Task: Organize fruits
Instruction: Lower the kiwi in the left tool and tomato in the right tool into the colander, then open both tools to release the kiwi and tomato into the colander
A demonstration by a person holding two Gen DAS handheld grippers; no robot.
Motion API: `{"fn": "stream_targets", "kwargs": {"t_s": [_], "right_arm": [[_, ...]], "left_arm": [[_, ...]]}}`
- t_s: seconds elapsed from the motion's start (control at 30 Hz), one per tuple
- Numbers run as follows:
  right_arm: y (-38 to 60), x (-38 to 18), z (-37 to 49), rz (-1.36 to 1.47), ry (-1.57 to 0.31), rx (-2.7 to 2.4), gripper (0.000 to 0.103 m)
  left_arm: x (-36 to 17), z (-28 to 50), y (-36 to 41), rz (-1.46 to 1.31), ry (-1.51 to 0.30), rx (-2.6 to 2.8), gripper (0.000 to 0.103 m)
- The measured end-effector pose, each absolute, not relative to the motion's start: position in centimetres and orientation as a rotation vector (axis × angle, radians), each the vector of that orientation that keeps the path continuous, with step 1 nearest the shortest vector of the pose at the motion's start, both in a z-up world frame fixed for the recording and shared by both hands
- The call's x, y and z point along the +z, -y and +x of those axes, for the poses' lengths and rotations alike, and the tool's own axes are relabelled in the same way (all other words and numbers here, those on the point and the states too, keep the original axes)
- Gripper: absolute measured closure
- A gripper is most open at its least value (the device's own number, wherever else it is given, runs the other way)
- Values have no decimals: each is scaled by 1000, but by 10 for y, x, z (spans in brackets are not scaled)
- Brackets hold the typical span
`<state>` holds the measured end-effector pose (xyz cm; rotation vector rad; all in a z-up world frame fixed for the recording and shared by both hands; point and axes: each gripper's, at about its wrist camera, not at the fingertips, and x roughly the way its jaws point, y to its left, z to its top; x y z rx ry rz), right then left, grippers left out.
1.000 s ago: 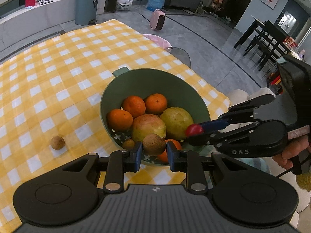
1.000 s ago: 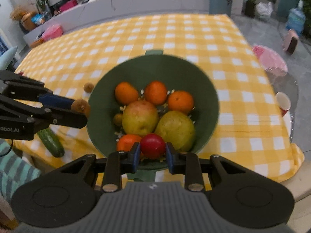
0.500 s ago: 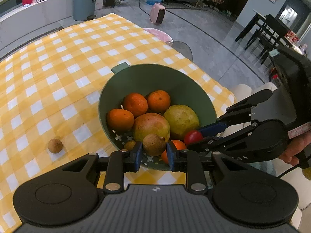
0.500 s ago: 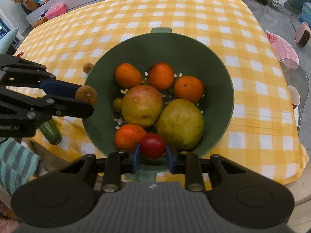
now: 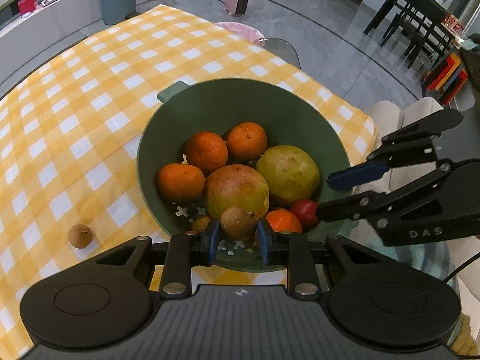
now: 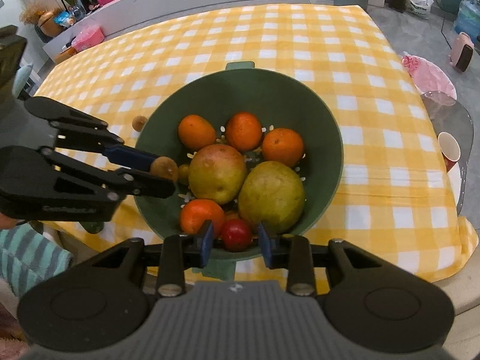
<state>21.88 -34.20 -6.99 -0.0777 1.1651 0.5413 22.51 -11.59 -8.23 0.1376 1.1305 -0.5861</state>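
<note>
A green colander bowl (image 5: 210, 111) (image 6: 255, 90) on the yellow checked tablecloth holds several oranges, two large yellow-green fruits and a small brown one. My left gripper (image 5: 237, 237) is shut on a small brown longan (image 5: 238, 223) over the bowl's near rim; it also shows in the right wrist view (image 6: 163, 166). My right gripper (image 6: 235, 238) stands open around a small red fruit (image 6: 236, 234), which rests in the bowl with gaps on both sides; it also shows in the left wrist view (image 5: 304, 211).
Another longan (image 5: 80, 235) (image 6: 139, 122) lies on the cloth left of the bowl. A green cucumber (image 6: 91, 226) lies near the table edge, mostly hidden. A clear chair (image 6: 450, 114) with a red cup (image 6: 449, 150) stands at the right.
My right gripper's jaws have opened and let go of the red fruit, which now rests in the bowl. Both grippers have moved lower and closer over the bowl.
</note>
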Motion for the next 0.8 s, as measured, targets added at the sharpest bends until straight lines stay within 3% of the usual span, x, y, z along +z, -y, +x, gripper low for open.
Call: {"fn": "stream_targets", "kwargs": {"t_s": [0.6, 0.8], "right_arm": [[348, -76, 219, 9, -1125, 511, 72], [343, -66, 210, 12, -1084, 519, 61]], "left_arm": [[-95, 245, 122, 158, -1238, -557, 73], [-74, 231, 115, 155, -1169, -543, 71]]}}
